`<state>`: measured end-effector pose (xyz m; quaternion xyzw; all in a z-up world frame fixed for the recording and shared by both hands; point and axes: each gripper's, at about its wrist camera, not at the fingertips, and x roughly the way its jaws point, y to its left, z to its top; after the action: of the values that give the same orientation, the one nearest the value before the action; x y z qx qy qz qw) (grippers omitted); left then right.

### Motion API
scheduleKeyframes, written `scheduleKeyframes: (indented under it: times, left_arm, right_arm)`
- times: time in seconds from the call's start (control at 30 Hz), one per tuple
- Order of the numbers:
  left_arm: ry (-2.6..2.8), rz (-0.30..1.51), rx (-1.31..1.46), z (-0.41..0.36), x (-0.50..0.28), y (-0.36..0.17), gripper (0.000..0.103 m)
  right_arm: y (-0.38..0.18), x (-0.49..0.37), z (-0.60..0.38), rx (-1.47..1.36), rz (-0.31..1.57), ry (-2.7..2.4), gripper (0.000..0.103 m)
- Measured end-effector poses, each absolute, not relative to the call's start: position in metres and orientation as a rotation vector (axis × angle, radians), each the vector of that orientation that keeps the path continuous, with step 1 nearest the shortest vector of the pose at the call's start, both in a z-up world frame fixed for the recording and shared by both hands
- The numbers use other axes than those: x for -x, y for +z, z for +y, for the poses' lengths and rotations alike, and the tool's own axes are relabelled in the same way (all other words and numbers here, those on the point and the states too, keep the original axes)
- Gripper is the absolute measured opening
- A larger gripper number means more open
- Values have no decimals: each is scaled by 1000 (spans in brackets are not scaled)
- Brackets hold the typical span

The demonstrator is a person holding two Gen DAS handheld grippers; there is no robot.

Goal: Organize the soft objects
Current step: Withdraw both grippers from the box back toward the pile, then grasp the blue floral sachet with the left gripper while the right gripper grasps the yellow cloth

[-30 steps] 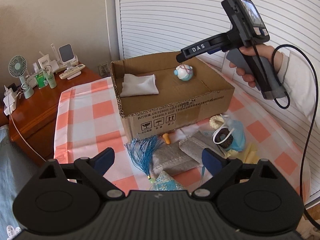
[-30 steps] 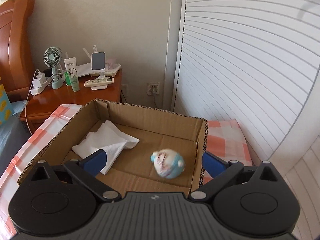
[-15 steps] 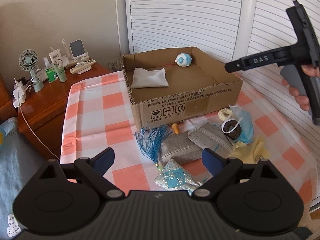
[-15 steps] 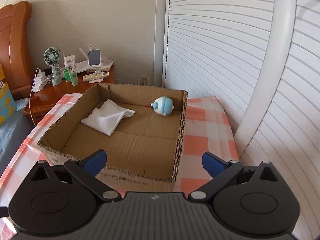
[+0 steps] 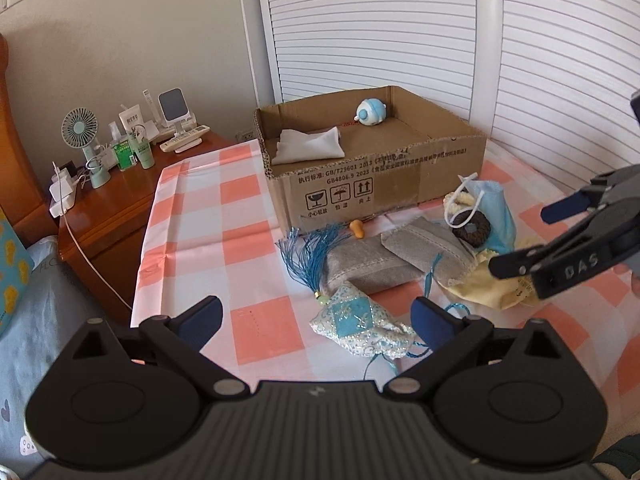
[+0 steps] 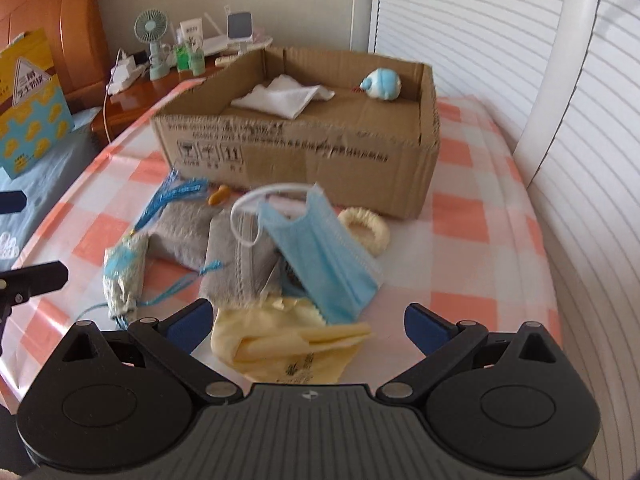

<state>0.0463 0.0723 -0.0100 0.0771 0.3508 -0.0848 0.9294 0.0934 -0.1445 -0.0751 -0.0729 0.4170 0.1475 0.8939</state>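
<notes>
A cardboard box (image 5: 380, 184) (image 6: 304, 152) holds a white cloth (image 5: 308, 145) (image 6: 284, 96) and a blue-white plush toy (image 5: 371, 112) (image 6: 382, 85). In front of it lies a pile: grey pouches (image 5: 372, 268) (image 6: 236, 256), a blue face mask (image 6: 320, 252) (image 5: 494, 208), a yellow cloth (image 6: 280, 344) (image 5: 492, 288), a blue tassel (image 5: 312, 256), a sparkly sachet (image 5: 360, 326) (image 6: 122, 276), a cream scrunchie (image 6: 366, 230). My left gripper (image 5: 316, 318) is open, above the sachet. My right gripper (image 6: 306, 324) (image 5: 520, 236) is open, empty, over the yellow cloth.
The pile lies on a pink-checked tablecloth (image 5: 208, 232). A wooden nightstand (image 5: 108, 208) at left carries a small fan (image 5: 82, 136), bottles and chargers. White louvered doors (image 5: 400, 32) stand behind the box. A yellow-blue box (image 6: 30, 100) sits at far left.
The right gripper has left the box after dropping the plush toy and come down low over the pile. The left gripper pulled back and turned slightly right. Both stayed open.
</notes>
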Motion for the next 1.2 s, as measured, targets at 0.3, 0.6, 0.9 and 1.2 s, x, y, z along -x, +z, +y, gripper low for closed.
scheduleKeyframes:
  times: [0.3,0.6,0.9,1.2]
  left_arm:
    - [-179,772,-123,75,-34,-25,100]
    - [-194,798,-124,72,-41,-34,100]
    - [-207,818,-103,65,-75,-43,100]
    - [-145,891,-110,54,-109,-72,100]
  right_arm:
    - [-108,-102,-128,155,908,237,103]
    - [-108,-87,-162,156,891,193,103]
    - [-110,-73,-175,136,850,183,103]
    - [-110,-69,-175,136,827,182,103]
